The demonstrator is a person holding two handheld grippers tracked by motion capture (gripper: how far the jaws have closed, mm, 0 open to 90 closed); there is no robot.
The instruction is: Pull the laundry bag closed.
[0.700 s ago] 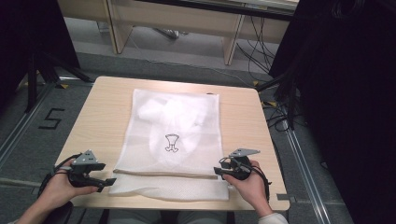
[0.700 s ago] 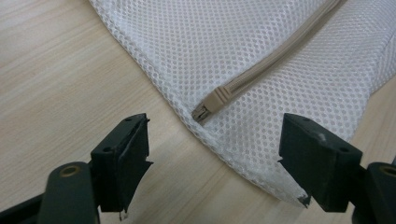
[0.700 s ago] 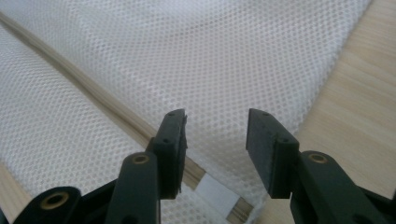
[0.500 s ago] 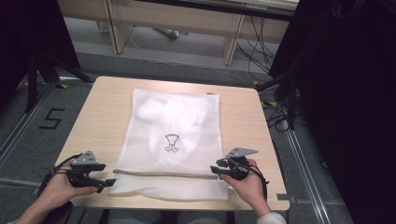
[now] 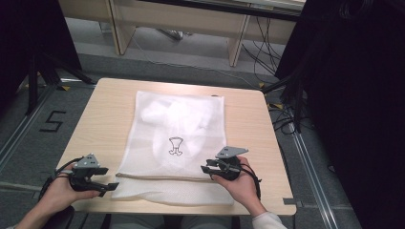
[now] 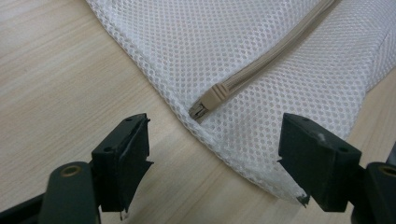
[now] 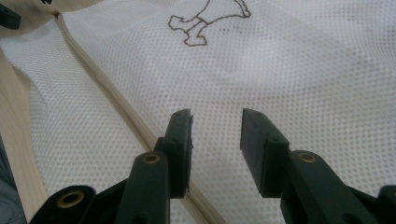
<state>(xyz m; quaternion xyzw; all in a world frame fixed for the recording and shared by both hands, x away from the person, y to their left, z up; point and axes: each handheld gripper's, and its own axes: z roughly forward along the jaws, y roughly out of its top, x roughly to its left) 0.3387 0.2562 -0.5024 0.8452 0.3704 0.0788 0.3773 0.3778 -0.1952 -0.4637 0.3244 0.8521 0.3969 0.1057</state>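
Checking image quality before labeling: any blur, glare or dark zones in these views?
High view: even light on the table, white mesh bag nearly washed out, side areas very dark. Left gripper view: mesh and zipper pull sharp, left tool casts a soft shadow. Right gripper view: right tool slightly soft up close, bag's embroidered mark crisp.

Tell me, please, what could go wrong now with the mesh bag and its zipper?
The left gripper is open by the zipper pull, which is small and flat; the jaws may pinch mesh bag instead. The right gripper hangs open over the zipper, so the bag is probably unheld and may slide when pulled.
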